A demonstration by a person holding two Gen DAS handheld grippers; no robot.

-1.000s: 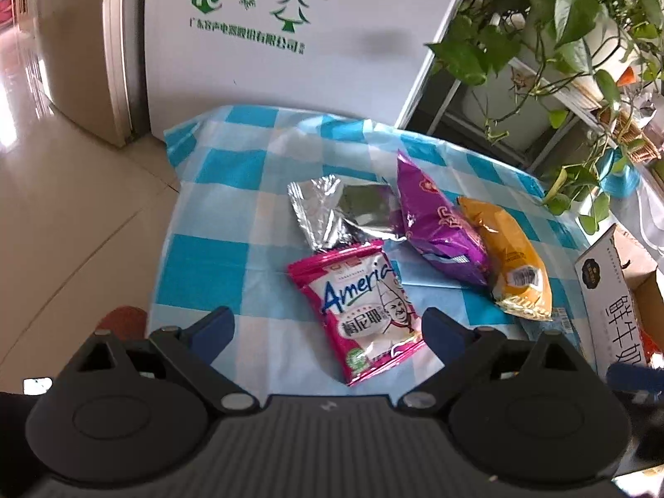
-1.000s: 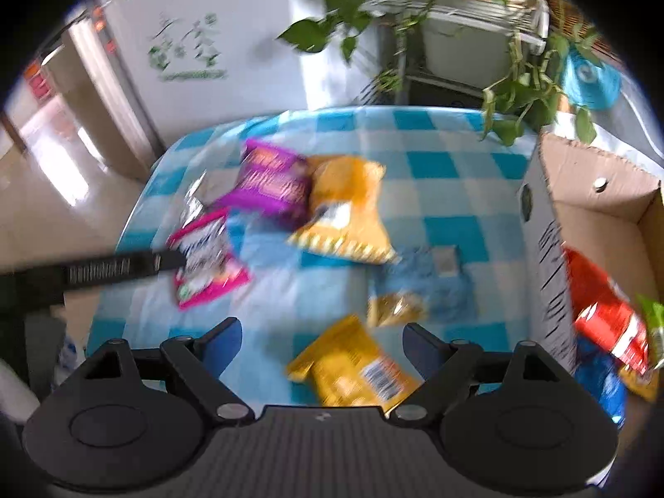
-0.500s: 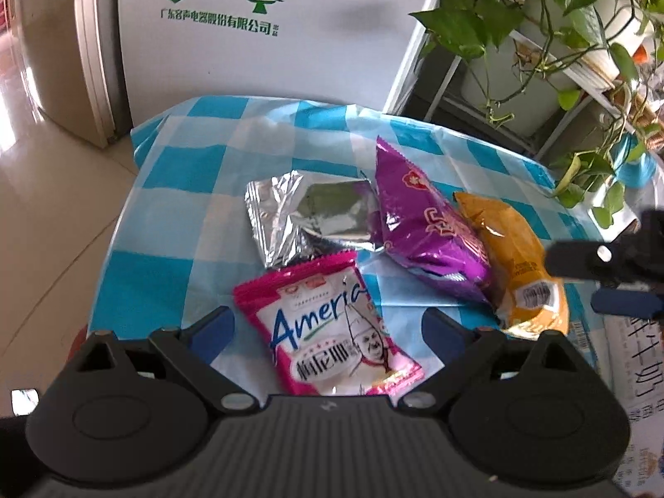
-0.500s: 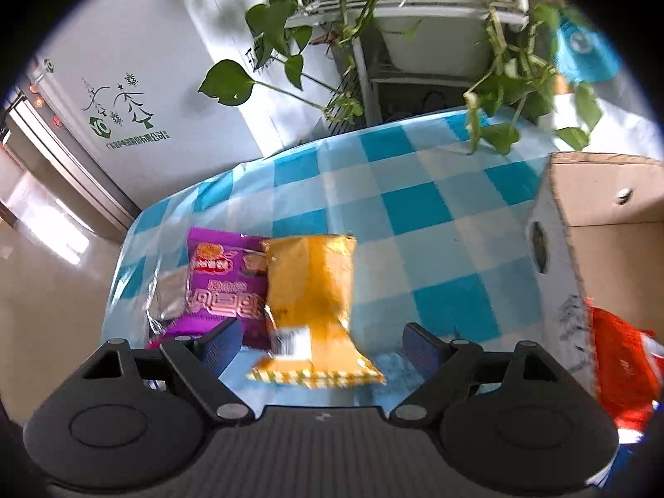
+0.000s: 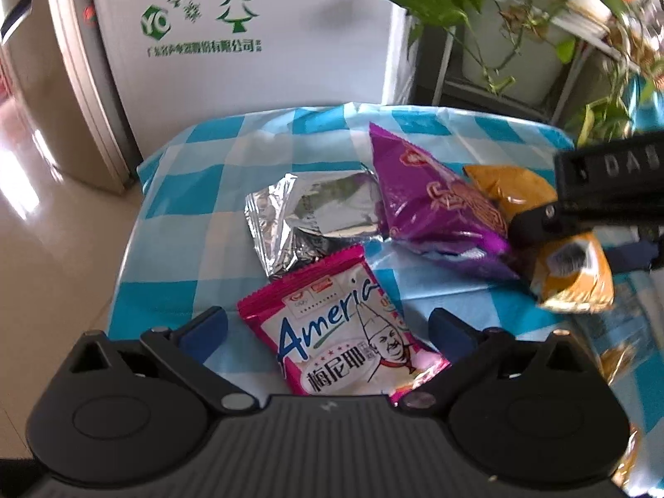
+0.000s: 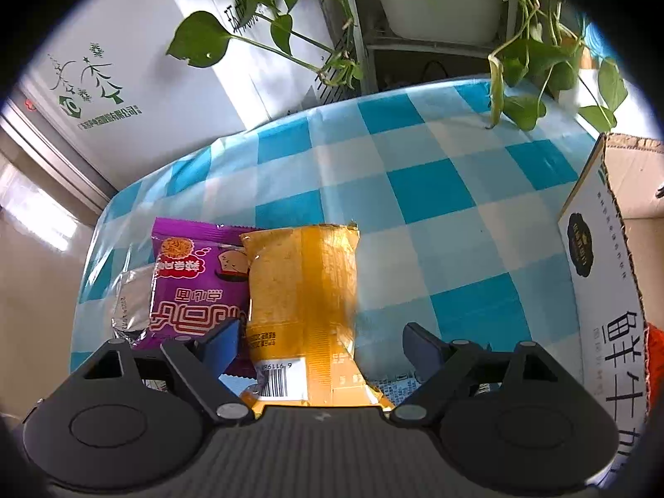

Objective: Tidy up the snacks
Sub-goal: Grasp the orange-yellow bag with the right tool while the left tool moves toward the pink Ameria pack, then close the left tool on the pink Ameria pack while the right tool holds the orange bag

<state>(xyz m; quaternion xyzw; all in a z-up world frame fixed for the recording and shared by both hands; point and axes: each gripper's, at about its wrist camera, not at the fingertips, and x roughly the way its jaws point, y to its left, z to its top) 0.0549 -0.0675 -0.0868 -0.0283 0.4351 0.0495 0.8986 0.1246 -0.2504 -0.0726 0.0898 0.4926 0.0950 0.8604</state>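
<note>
1. A table covered with a blue-and-white checked cloth (image 5: 199, 203) is seen in both wrist views, with four snack packets lying on it.
2. The left gripper (image 5: 328, 328) is held over the near left part of the table; its jaws are opening, and the pink-and-white packet (image 5: 344, 332) is seen lying flat between the blue fingers (image 5: 205, 330), with no pad pressed on it.
3. Just beyond that packet, a silver foil packet (image 5: 307, 220) is found, its near edge overlapped by the pink one.
4. To the right of the foil, a purple packet (image 5: 431, 211) is laid, touching a yellow packet (image 5: 577, 274) on its right.
5. The right gripper (image 6: 321, 346) is held apart-jawed over the near end of the yellow packet (image 6: 303, 303), which is seen between the fingers without being pinched.
6. In the left wrist view, the right gripper (image 5: 610, 203) is seen as a dark bar over the yellow packet.
7. A cardboard box (image 6: 597, 274) is stood at the right edge of the table, with something red visible inside.
8. Trailing green plants (image 6: 535, 66) are seen beyond the far edge.
</note>
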